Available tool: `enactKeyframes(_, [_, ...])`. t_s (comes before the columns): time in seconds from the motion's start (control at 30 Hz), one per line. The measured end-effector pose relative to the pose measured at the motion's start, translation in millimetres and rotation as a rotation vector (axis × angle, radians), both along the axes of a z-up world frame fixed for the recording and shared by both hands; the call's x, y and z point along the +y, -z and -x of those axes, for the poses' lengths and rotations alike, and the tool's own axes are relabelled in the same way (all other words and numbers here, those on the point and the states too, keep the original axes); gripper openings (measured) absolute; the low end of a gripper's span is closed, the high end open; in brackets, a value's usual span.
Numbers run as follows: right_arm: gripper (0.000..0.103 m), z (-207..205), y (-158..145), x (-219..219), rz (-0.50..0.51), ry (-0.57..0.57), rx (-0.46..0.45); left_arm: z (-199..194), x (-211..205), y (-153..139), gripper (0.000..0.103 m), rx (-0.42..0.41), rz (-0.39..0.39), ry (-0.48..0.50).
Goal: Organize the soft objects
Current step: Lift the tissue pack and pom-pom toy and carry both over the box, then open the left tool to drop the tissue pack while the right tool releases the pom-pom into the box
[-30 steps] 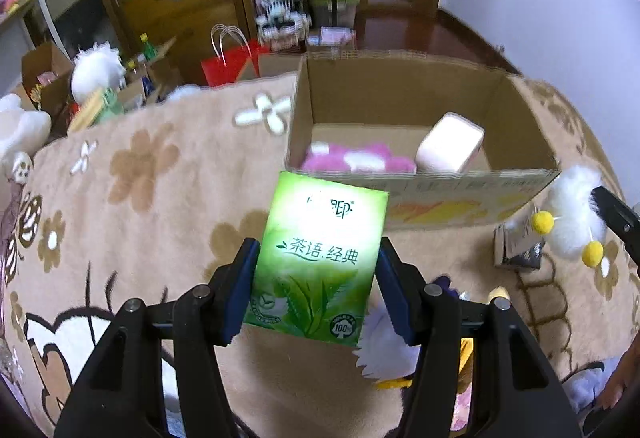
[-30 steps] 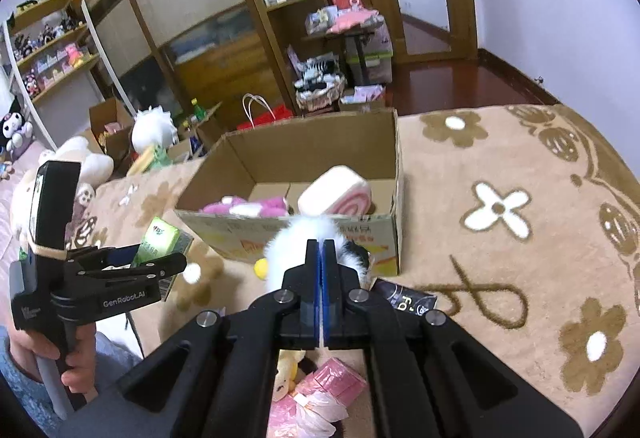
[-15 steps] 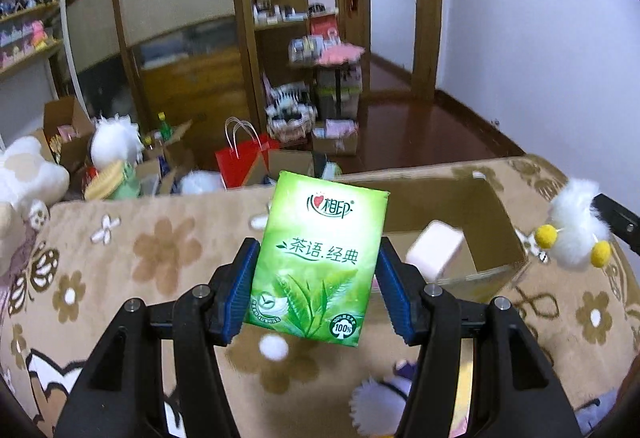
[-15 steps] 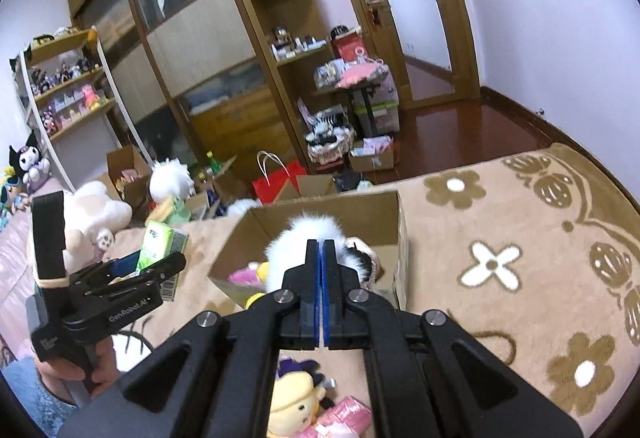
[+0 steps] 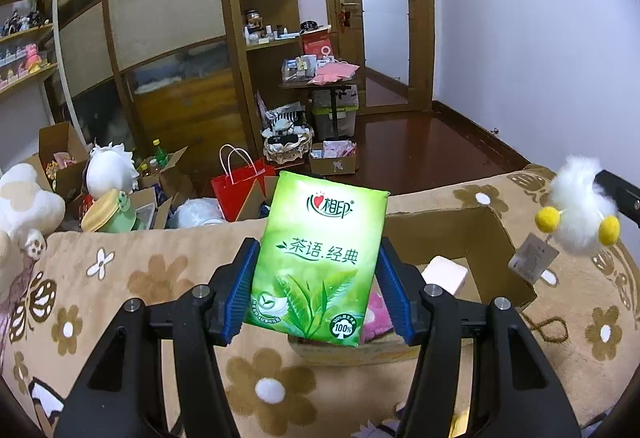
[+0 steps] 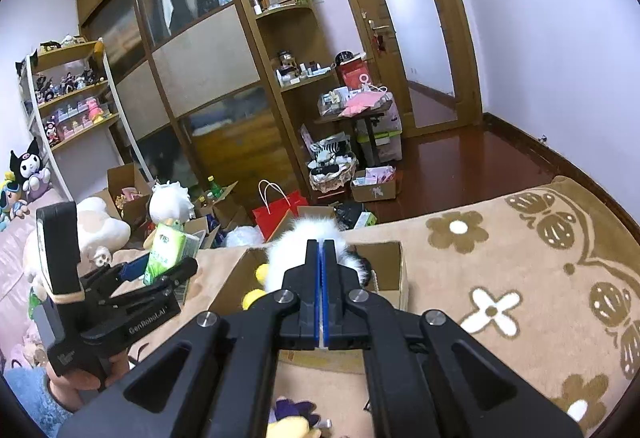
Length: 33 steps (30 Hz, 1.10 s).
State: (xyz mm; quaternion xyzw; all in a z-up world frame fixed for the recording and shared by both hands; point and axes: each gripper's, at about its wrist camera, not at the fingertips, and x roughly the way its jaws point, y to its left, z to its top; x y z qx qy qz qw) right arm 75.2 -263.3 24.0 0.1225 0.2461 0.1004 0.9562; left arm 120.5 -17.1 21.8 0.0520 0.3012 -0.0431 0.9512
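Left wrist view had the left gripper (image 5: 318,288) low in the centre of the frame, its blue pads pressed against the two sides of a green tissue pack (image 5: 318,262) held upright and clear of the blanket. Behind the pack, at centre right, sat the open cardboard box (image 5: 508,242), with a pale pink block (image 5: 446,272) and a pink plush (image 5: 378,314) showing inside it. At the right edge of that frame a white fluffy toy (image 5: 576,216) with yellow pom-poms and a hanging tag was up in the air above the box's right side.

Right wrist view showed the right gripper (image 6: 320,302) at bottom centre, jaws nearly together and pinching that same toy, whose fur spread out past the fingertips over the box opening. More soft items lay on the flowered blanket (image 6: 520,278) at the bottom edge.

Judging from this, the step in hand was carrying two items to the box at once. The toy seemed to be over the opening, so the next move probably called for lowering and parting the right jaws there. The tissue pack looked short of the near wall and would need moving forward over the rim before release
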Motion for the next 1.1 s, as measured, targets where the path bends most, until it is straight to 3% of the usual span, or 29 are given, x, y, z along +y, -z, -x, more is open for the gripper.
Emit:
enactKeyframes(0.23, [0.001, -12.7, 2.2, 3.8, 0.025, -0.014, -0.01, -16.1, -5.9, 9.3, 0.057, 0.025, 0.03, 0.016])
enactKeyframes(0.77, [0.001, -49.1, 79.0, 18.7, 0.066, -0.063, 0.162, -39.1, -12.0, 65.8, 0.057, 0.188, 0.015, 0.028])
enactKeyframes(1.1, [0.002, -54.6, 90.4, 16.7, 0.08, -0.051, 0.196, -45.7, -16.3, 81.8, 0.058, 0.237, -0.025, 0.034])
